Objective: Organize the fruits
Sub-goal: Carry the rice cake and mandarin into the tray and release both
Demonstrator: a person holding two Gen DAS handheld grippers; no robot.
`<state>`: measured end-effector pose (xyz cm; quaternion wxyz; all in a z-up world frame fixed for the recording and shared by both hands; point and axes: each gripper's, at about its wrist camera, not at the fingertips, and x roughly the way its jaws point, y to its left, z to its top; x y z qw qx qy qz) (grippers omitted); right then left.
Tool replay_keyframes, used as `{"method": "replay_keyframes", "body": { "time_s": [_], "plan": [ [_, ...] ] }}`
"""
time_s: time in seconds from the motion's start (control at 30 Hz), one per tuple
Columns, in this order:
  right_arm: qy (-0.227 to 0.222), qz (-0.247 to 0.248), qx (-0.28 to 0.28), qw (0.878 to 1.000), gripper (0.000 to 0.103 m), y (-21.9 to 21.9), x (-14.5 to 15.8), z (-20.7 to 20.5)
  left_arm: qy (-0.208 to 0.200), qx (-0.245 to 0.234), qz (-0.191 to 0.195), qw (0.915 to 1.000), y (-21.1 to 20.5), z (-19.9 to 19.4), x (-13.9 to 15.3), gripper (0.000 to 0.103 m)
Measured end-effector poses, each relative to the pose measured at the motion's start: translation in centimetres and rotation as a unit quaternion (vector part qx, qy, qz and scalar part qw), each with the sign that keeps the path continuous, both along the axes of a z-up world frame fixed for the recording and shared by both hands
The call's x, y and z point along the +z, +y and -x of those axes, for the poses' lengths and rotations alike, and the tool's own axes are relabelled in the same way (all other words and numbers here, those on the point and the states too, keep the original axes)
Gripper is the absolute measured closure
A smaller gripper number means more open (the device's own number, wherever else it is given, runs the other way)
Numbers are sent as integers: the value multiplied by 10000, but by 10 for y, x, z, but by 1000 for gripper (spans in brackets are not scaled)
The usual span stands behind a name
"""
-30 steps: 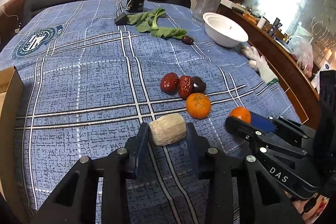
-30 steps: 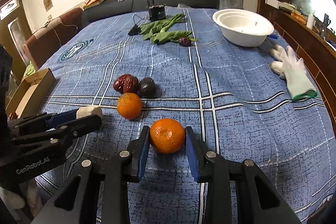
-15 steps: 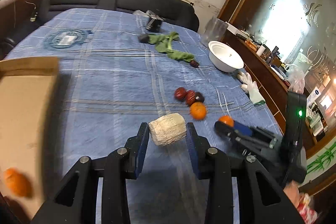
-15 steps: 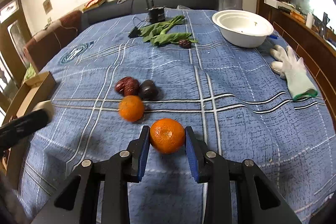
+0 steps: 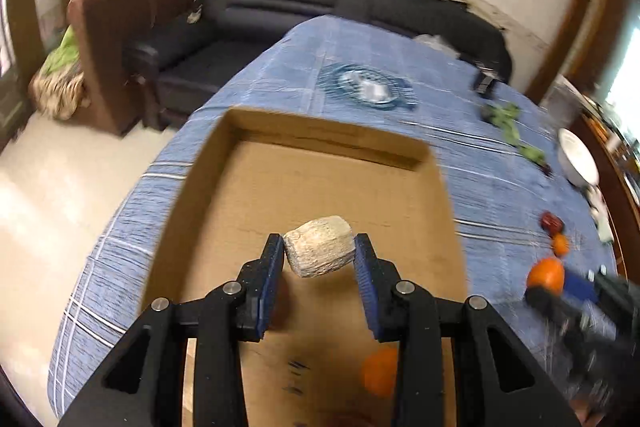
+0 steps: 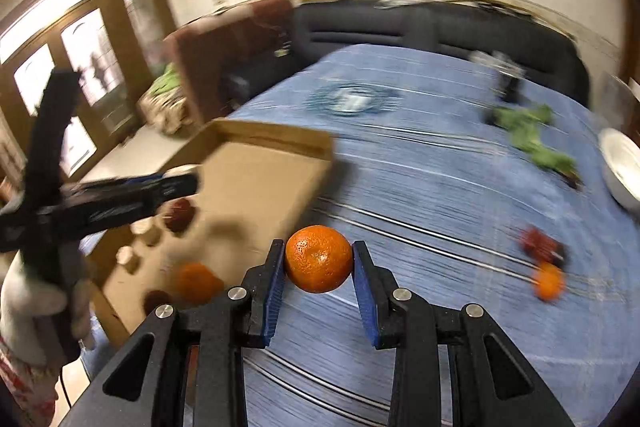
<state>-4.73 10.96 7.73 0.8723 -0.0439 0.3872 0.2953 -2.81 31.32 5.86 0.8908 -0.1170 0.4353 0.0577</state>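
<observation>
The left gripper is closed on a pale, rough-skinned stub of produce, both blue pads pressing its ends; the jaws stand only as far apart as the piece is long. It hangs above the floor of an open cardboard box that sits at the near left part of a blue checked tablecloth. Inside the box, near the right finger, a blurred orange lies on the cardboard. The right gripper is clamped on a tangerine, pads against both its sides, jaws narrowly parted to the fruit's width. It is held above the cloth just right of the box's right wall, not yet over the box. The right wrist view shows the box holding a second orange, a dark red fruit and some pale round pieces, all blurred. Still out on the cloth, at the right, are a cluster of red dates with a loose orange touching or just beside it. Farther right lie green leaves and the rim of a white bowl. Beyond the table stands a dark sofa. A gloved hand grips the left gripper's handle at the left edge of the right wrist view.
</observation>
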Motion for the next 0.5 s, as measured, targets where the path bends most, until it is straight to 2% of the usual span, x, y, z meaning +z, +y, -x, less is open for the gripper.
{"method": "replay_keyframes", "body": {
  "time_s": [0.17,0.23,0.33,0.5],
  "plan": [
    [64,293,430,9986,67,66,-17,-2,284,109,25,9995,17,-13,-12,68],
    [54,454,514,9976,66,80,-25,-3,368,110,61,9992,19,-16,-17,68],
    [88,642,558,9963,66,93,-37,-4,461,102,130,9988,22,-20,-24,68],
    [208,605,491,9967,66,90,-43,-10,551,56,194,9983,24,-22,-33,68]
  ]
}}
